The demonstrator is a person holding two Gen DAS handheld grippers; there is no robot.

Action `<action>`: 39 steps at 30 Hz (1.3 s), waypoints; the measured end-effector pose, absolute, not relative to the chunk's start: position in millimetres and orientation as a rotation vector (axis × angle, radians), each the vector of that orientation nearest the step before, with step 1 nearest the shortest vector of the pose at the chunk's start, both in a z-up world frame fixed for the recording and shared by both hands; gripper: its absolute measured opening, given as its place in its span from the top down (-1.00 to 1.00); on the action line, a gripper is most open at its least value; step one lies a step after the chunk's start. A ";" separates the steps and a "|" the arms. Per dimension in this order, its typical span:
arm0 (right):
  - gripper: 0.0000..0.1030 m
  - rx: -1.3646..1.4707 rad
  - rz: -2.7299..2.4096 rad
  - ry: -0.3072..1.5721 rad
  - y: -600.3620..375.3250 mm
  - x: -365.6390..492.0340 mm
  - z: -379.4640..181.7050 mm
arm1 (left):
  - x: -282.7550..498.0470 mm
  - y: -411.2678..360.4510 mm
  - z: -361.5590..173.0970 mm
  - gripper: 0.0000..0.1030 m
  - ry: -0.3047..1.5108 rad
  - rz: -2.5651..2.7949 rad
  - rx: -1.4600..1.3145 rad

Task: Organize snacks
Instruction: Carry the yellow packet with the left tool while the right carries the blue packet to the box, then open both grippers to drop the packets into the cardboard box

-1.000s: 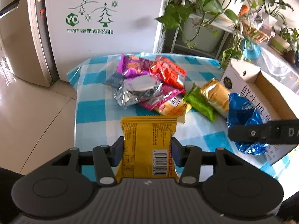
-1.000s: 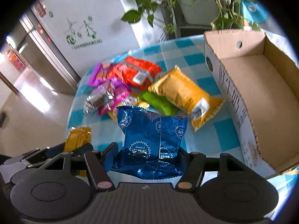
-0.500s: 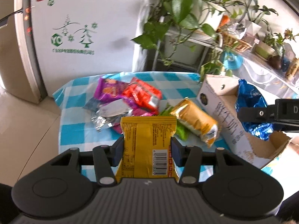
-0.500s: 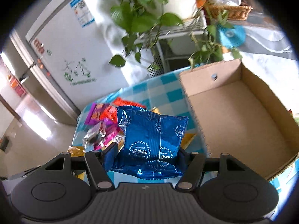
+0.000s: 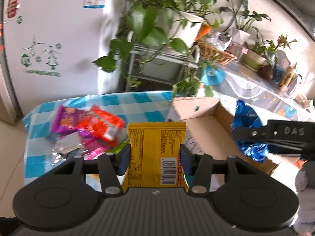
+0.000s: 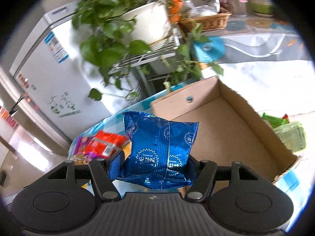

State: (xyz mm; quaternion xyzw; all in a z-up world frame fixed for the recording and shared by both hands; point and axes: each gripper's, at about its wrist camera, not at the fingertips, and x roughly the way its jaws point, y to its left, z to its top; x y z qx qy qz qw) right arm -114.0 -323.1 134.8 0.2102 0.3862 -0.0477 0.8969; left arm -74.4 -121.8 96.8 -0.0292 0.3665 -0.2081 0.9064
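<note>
The left jaws (image 5: 155, 155) are closed on a yellow packet (image 5: 156, 151), pinching it at both side edges low down, so most of the wrapper stands free above the pads. The right jaws (image 6: 155, 165) clamp a blue packet (image 6: 160, 149) the same way, and in the left view that packet hangs over the open box (image 5: 204, 133). The yellow packet sits short of the box, above its near wall. The box floor looks bare where it shows.

Both wrappers are slick and puffy, so a pinch at the edges could slip and drop a packet onto the surface (image 5: 137, 102) or off it. Letting go of the yellow packet too soon would likely land it on the box wall or outside. With both hands closing on one box, the tools could knock together. The snack pile (image 5: 92, 129) is near the left tool, and a low sweep could scatter it.
</note>
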 end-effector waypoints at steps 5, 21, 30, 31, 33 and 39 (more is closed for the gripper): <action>-0.36 0.469 -0.175 0.784 -345.1 -113.2 136.2 | -71.0 -154.7 100.8 0.02 0.755 -0.478 -0.053; -0.37 0.686 -0.326 0.761 -399.7 -117.7 123.8 | -54.4 -234.2 89.6 0.02 0.818 -0.582 -0.052; -0.39 0.762 -0.378 0.780 -413.9 -114.1 112.2 | -47.3 -255.0 77.0 -0.07 0.846 -0.611 -0.048; -0.39 0.769 -0.385 0.782 -414.8 -113.7 111.6 | -47.2 -256.9 77.4 -0.15 0.842 -0.614 -0.042; -0.41 0.774 -0.393 0.780 -416.0 -112.7 110.7 | -46.9 -258.5 78.8 -0.28 0.830 -0.601 -0.032; -0.47 0.766 -0.395 0.765 -415.3 -114.4 112.8 | -44.8 -254.7 82.7 -0.44 0.819 -0.583 -0.020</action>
